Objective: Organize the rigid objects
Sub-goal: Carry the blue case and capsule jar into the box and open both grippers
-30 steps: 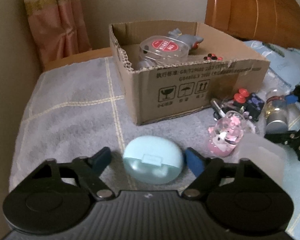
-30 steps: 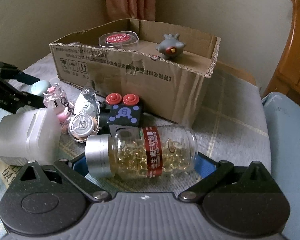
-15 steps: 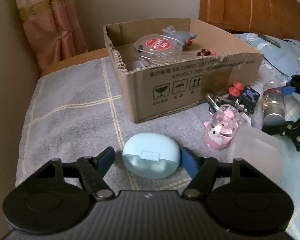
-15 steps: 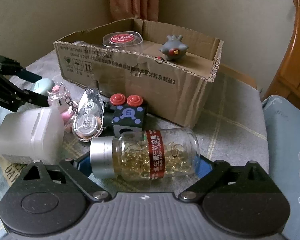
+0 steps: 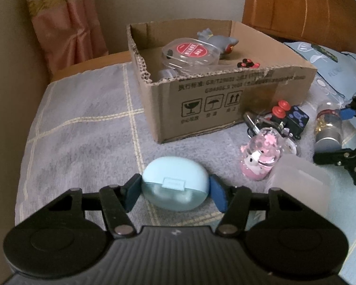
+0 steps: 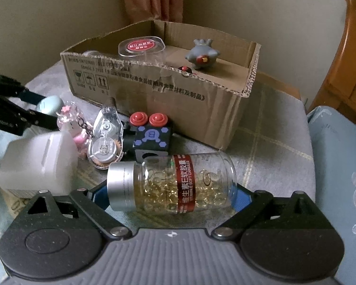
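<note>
My left gripper is shut on a light blue earbud case, its blue pads touching both ends, just above the grey checked cloth. My right gripper is shut on a clear capsule bottle with a silver cap and red label, held sideways. The open cardboard box stands ahead; it also shows in the right wrist view. It holds a clear tub with a red lid, a grey toy figure and a small red and black piece.
In front of the box lie a pink globe keychain, a black cube with red buttons, a correction tape dispenser and a frosted white plastic box. A wooden headboard and blue pillow are right; a curtain is behind.
Both grippers have risen slightly and come nearer the box, each still holding its object. The left pads have closed tighter onto the earbud case.
</note>
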`<state>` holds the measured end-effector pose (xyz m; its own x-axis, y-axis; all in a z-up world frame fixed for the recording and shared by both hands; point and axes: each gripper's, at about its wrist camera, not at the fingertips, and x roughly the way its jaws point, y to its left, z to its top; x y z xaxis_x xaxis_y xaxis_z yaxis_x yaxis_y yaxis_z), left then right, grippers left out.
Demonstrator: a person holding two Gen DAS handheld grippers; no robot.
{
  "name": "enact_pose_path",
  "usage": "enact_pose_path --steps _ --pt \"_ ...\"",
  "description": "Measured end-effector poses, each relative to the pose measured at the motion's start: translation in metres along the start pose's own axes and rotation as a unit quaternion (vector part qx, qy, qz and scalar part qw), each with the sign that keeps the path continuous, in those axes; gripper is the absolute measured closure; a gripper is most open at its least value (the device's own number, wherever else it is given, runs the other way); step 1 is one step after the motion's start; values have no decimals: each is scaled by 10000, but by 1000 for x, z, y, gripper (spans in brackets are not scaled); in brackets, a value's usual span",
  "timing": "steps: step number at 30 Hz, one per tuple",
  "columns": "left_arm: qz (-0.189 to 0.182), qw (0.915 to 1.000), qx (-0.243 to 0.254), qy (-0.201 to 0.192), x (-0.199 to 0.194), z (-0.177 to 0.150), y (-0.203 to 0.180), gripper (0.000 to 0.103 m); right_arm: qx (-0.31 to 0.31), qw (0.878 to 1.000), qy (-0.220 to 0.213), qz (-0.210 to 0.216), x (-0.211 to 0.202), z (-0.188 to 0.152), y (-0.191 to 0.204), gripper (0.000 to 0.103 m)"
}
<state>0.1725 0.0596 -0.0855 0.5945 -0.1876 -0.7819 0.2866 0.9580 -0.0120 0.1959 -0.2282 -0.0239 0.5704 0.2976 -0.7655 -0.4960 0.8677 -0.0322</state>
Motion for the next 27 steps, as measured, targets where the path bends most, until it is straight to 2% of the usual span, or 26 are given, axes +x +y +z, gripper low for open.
enact_pose_path --steps 7,15,21,27 --pt "-117 9997 -40 218 -5 5 0 43 67 9999 -62 58 -16 8 -4 5" --pt "-253 9985 283 387 -30 17 -4 43 -15 9999 -108 114 -36 22 -5 5" --pt "-341 9973 576 314 -56 36 -7 43 -271 9987 -432 -38 -58 49 -5 5" --pt "-394 9965 736 88 -72 65 -13 43 -476 9969 -626 -70 -58 88 -12 5"
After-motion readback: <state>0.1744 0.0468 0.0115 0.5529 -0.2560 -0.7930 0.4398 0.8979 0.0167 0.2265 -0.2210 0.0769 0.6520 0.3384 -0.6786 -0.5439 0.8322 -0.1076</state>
